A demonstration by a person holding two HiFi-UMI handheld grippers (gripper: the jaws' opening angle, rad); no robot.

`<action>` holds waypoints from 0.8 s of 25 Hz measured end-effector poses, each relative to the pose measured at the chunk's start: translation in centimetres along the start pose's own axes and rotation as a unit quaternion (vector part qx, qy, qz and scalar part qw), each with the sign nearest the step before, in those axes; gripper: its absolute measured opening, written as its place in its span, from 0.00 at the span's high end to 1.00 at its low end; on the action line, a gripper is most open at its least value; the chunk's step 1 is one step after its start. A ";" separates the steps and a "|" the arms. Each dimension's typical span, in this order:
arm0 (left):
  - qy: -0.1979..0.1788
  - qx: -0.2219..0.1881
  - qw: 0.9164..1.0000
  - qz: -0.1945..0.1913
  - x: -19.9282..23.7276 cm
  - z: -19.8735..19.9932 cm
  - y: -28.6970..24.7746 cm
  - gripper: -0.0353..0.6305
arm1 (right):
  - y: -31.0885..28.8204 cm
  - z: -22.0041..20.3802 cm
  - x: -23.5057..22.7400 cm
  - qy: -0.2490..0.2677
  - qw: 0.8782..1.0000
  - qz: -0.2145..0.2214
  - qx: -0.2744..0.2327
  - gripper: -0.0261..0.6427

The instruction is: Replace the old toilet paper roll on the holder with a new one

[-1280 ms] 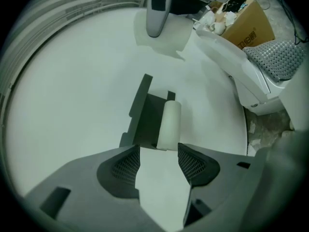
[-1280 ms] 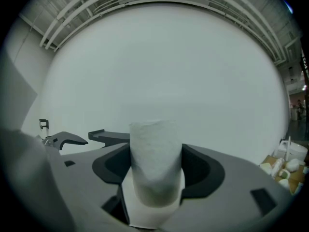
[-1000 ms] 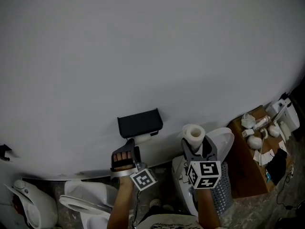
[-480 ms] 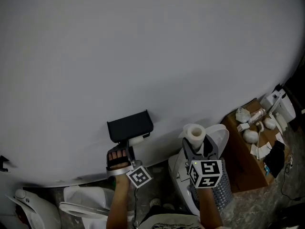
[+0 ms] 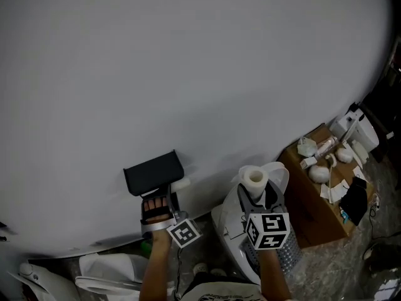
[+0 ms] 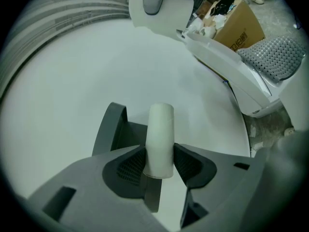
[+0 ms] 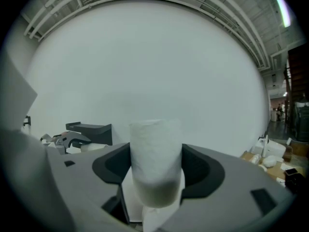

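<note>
A black holder (image 5: pixel 153 172) hangs on the white wall, and the old roll (image 5: pixel 178 184), a thin pale tube, sticks out of its right side. My left gripper (image 5: pixel 165 196) is at the holder from below. In the left gripper view its jaws are closing on the old roll (image 6: pixel 160 139), and both pads touch it in front of the holder (image 6: pixel 112 129). My right gripper (image 5: pixel 257 192) is shut on the new roll (image 5: pixel 255 179), a full white roll held upright to the right of the holder. In the right gripper view the new roll (image 7: pixel 155 158) fills the jaws, with the holder (image 7: pixel 90 130) far left.
A white toilet (image 5: pixel 233 227) stands below the right gripper, with a perforated metal bin (image 5: pixel 289 251) beside it. A cardboard box (image 5: pixel 314 200) with small items on top stands at the right. More white fixtures (image 5: pixel 106 271) are at the lower left.
My left gripper has closed in on the holder and its jaws have narrowed round the old roll. The right gripper has shifted a little while still holding the new roll.
</note>
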State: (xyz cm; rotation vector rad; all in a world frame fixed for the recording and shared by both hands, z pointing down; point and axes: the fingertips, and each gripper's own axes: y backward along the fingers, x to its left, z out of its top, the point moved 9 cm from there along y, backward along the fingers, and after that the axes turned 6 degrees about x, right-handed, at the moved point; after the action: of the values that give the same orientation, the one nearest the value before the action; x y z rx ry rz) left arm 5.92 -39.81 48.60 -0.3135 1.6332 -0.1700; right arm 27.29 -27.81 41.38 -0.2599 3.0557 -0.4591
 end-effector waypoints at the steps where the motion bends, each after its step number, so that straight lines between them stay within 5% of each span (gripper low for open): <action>1: 0.000 -0.007 1.000 -0.002 -0.1 0.6 0.0 0.67 | 0.2 0.0 -0.4 -0.001 1.000 -0.005 0.000 0.51; 10: -0.006 -0.095 0.995 0.000 0.0 7.6 1.5 0.67 | 3.1 -0.9 -4.7 -0.017 0.998 -0.067 0.002 0.51; 20: 0.073 -0.159 0.984 -0.021 1.1 10.0 4.3 0.67 | 4.8 -0.9 -5.6 -0.022 0.996 -0.082 -0.005 0.51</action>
State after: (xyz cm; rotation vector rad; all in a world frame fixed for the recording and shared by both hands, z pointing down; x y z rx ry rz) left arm 15.32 -35.23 45.42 -0.5925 1.8005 0.0390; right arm 31.96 -22.10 40.94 -0.5161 3.0065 -0.4395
